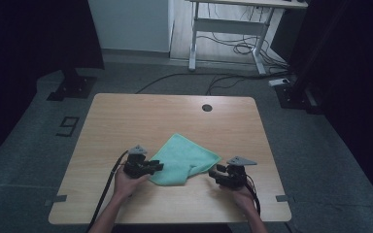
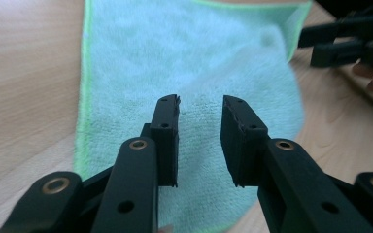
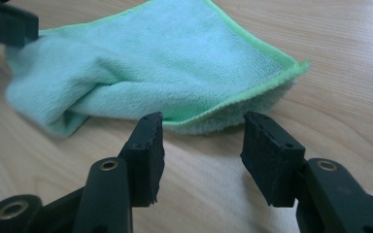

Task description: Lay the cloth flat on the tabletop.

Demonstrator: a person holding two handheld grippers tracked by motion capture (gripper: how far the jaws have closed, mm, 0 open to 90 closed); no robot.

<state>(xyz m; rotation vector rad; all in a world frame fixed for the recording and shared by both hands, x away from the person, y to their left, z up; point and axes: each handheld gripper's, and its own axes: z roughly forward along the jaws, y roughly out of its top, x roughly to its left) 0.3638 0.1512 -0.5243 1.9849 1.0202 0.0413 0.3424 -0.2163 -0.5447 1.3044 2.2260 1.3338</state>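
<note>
A folded mint-green cloth (image 1: pixel 183 159) lies on the wooden table (image 1: pixel 126 121), near its front middle. My left gripper (image 1: pixel 159 167) is at the cloth's left edge, pointing right. In the left gripper view its jaws stand apart just above the cloth (image 2: pixel 189 63), gripping nothing; midpoint (image 2: pixel 201 104). My right gripper (image 1: pixel 212 172) sits to the right of the cloth, pointing left. In the right gripper view its jaws are spread, midpoint (image 3: pixel 203 121), with bare table between them and the cloth's folded corner (image 3: pixel 175 73) just ahead. The right gripper's jaws (image 2: pixel 342 41) show past the cloth.
A round cable hole (image 1: pixel 207 107) sits near the table's far edge. Beyond the table stand a white desk frame (image 1: pixel 228 29) with loose cables on the floor and two dark stand bases (image 1: pixel 72 87).
</note>
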